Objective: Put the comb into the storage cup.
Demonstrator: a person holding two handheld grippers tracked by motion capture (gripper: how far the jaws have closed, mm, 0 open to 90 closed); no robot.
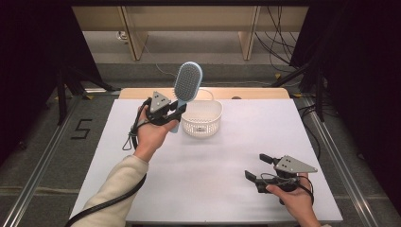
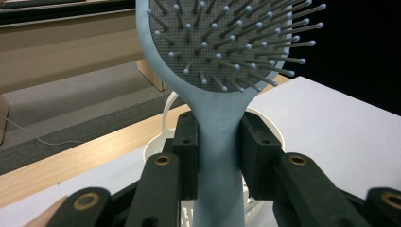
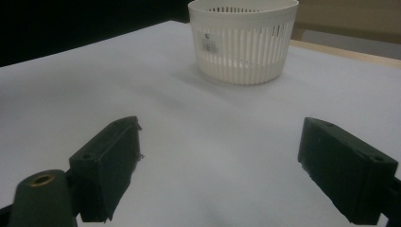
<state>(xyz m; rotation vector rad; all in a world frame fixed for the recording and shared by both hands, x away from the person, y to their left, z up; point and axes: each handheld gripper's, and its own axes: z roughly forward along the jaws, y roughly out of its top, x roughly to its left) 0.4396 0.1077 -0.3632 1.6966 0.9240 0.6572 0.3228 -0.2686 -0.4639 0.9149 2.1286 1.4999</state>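
The table (image 1: 203,179) was a broad white sheet with much bare surface, so a dropped thing would have landed flat and could have skidded toward an edge. At its far middle stood the white slotted basket (image 1: 202,118), light-looking and unanchored; a knock from the side would likely have slid or tipped it, and it was the nearest thing to hit.

The hairbrush (image 1: 186,87), pale blue with a grey bristle pad, stood upright above the far left of the table, just left of the basket and partly over its near-left rim. The left gripper (image 1: 176,112) held it low on the smooth handle, both pads pressed flat against the sides, as the left gripper view showed (image 2: 218,156). The wide head sat high above that grip, so the main risk was the brush swivelling or slipping down between the pads if the hand tilted or swung quickly. Lowered off-centre, the head could also have caught the basket's rim and pushed it away.

The right gripper (image 1: 259,166) rested at the near right, well apart from both, its jaws wide with nothing between them; it was too far off to steady the basket.
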